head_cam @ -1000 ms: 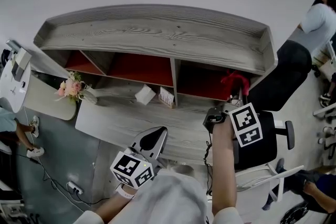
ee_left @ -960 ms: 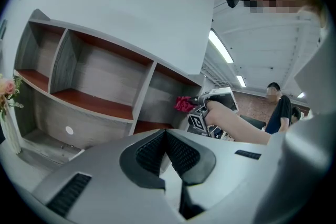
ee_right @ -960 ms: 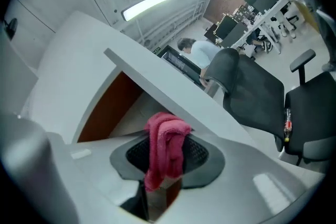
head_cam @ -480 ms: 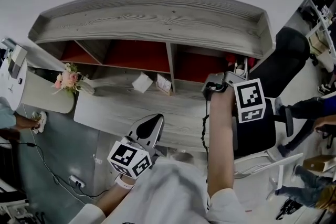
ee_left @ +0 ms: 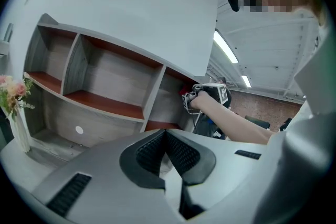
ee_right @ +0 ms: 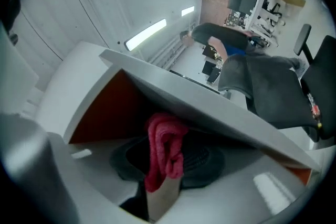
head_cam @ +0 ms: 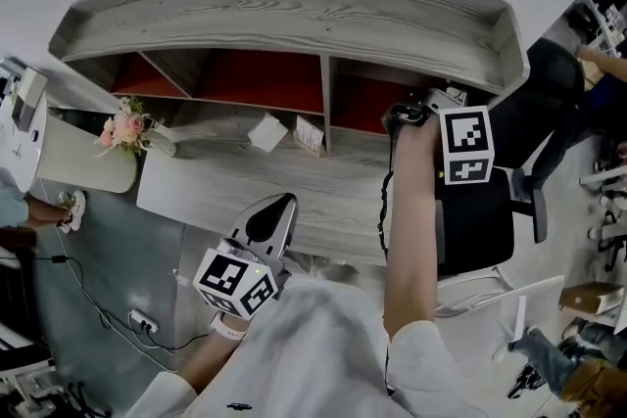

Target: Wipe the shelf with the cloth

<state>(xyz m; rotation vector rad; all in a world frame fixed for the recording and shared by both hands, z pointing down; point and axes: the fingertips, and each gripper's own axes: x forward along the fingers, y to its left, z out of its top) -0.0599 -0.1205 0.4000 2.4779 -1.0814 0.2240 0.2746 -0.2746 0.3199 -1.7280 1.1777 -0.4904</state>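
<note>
At the shelf's [head_cam: 294,20] right end: red cloth [ee_right: 166,147] in the right gripper [ee_right: 167,168]

Red terry cloth, bunched into a folded roll, is pinched between the right gripper's nearly closed jaws. Its long axis runs along the jaws, free end pointing into the red-backed right compartment [head_cam: 364,103]. Left gripper [ee_left: 167,150], jaws pressed together and empty, hangs low before the desk [head_cam: 225,201].

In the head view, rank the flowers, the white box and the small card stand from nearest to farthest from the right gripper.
1. small card stand, by the divider, left of the right gripper.
2. white box, further left.
3. flowers, far left end.
</note>
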